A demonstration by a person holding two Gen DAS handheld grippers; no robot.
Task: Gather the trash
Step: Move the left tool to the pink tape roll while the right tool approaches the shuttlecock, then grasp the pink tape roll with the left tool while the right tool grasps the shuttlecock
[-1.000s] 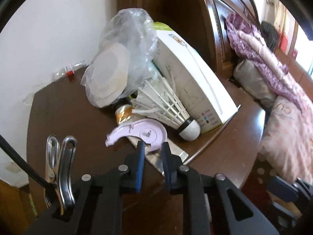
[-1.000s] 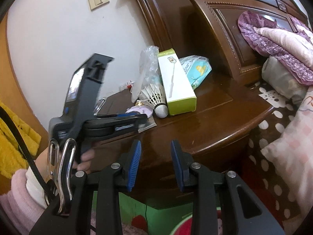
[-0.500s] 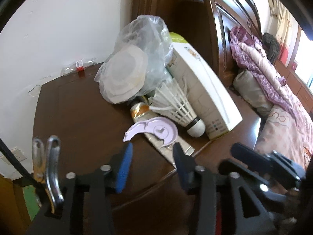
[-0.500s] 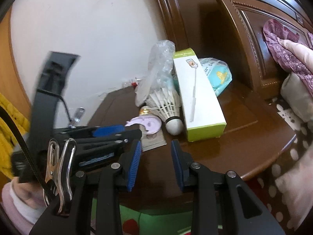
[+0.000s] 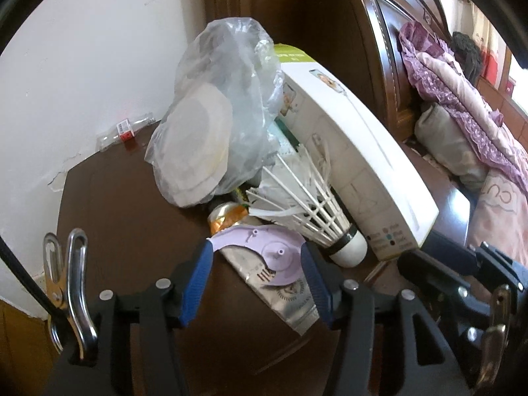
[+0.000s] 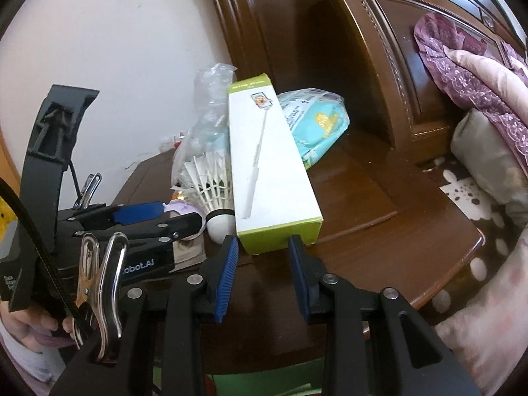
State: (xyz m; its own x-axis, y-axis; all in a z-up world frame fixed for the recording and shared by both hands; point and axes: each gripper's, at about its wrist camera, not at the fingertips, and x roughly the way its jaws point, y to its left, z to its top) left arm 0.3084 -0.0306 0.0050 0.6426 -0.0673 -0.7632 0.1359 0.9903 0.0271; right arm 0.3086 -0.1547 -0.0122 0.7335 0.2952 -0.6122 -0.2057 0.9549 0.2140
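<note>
The left gripper [image 5: 256,275], fingers just spread, is shown straddling the ungrasped lilac plastic piece [image 5: 264,254]; the right gripper [image 6: 263,275] is parted, empty.

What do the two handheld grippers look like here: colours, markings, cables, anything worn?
Both the left gripper and right gripper have black frames, silver bolts and ribbed blue pads. Each carries a metal clip and a black cable. White lettering marks the left gripper's body.

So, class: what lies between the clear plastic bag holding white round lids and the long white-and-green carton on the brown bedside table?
A white feathered shuttlecock lies between bag and carton, clearest in the left wrist view.
</note>
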